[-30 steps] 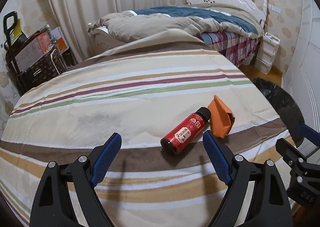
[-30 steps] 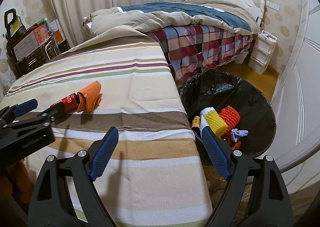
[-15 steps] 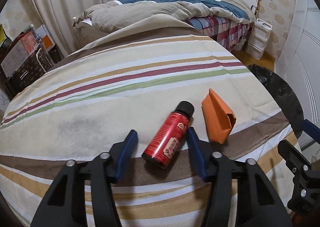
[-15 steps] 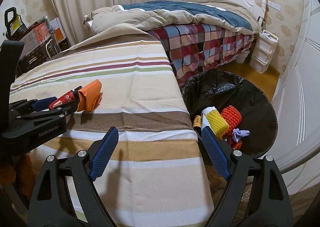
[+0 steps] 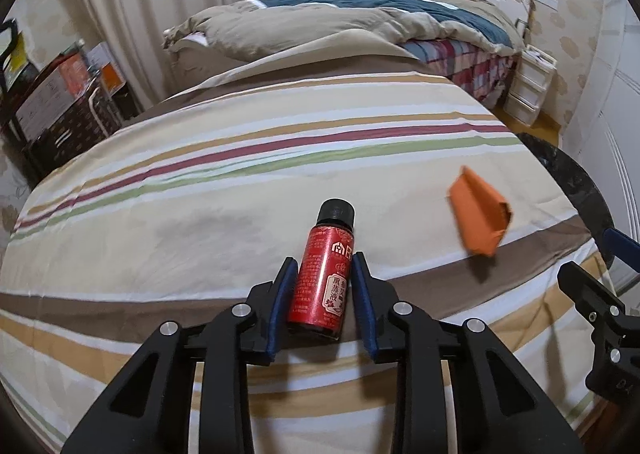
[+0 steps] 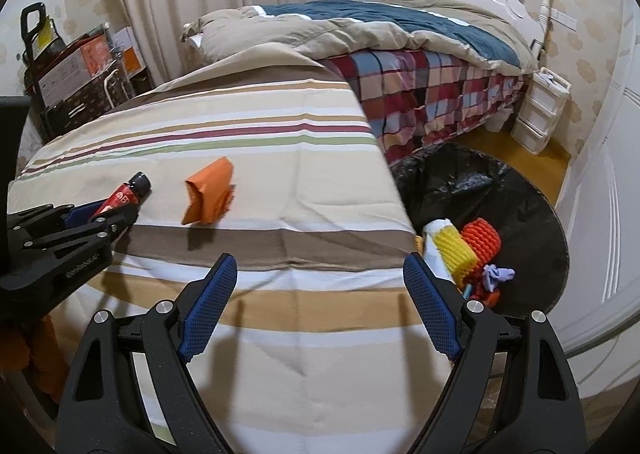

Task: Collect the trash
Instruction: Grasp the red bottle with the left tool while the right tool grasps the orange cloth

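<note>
My left gripper [image 5: 322,266] is shut on a small red bottle [image 5: 326,274] with a black cap, on the striped cloth [image 5: 240,193]. The bottle [image 6: 126,195] and the left gripper [image 6: 108,215] also show in the right wrist view. A folded orange paper [image 5: 478,215] lies to the right of the bottle; it also shows in the right wrist view [image 6: 208,197]. My right gripper [image 6: 320,274] is open and empty above the cloth's near right part. A black-lined trash bin [image 6: 516,189] beside the cloth's right edge holds yellow and orange foam nets [image 6: 468,246].
A bed [image 6: 400,49] with a beige and blue duvet and a plaid sheet stands behind. A white drawer unit [image 6: 540,109] is by the wall at right. Boxes and a rack [image 6: 72,69] stand at left. A white door [image 6: 608,213] is beside the bin.
My left gripper moved forward over the red bottle and closed on it. The bottle now points straight ahead. The right gripper stayed open and shifted slightly left.
</note>
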{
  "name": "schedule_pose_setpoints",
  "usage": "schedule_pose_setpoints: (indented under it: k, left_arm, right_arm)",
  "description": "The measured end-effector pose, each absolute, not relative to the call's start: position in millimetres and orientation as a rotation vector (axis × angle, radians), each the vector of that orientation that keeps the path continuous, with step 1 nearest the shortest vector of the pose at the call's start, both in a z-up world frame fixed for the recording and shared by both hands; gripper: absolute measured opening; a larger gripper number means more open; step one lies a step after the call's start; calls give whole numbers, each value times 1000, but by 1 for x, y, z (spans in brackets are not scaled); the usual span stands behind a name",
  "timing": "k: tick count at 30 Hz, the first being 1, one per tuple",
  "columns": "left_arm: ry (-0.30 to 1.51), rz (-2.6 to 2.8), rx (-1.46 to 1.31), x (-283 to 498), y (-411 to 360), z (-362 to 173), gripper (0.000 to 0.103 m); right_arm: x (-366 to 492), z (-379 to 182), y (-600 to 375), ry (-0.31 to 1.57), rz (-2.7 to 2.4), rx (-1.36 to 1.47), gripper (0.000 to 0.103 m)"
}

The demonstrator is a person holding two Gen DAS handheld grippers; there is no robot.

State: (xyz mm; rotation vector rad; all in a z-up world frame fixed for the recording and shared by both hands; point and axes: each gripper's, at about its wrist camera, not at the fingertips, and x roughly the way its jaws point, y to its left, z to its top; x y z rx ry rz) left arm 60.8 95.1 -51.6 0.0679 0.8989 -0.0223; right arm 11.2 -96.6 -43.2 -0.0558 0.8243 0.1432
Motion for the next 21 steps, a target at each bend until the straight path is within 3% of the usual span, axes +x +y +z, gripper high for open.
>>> schedule_pose_setpoints:
  k: [19, 21]
  left_arm:
    - [896, 107, -9, 50, 167, -52, 28]
    - [895, 115, -16, 50, 173, -52, 28]
  right_arm:
    - [46, -46, -31, 863, 243, -104, 83]
    - [51, -46, -25, 864, 244, -104, 79]
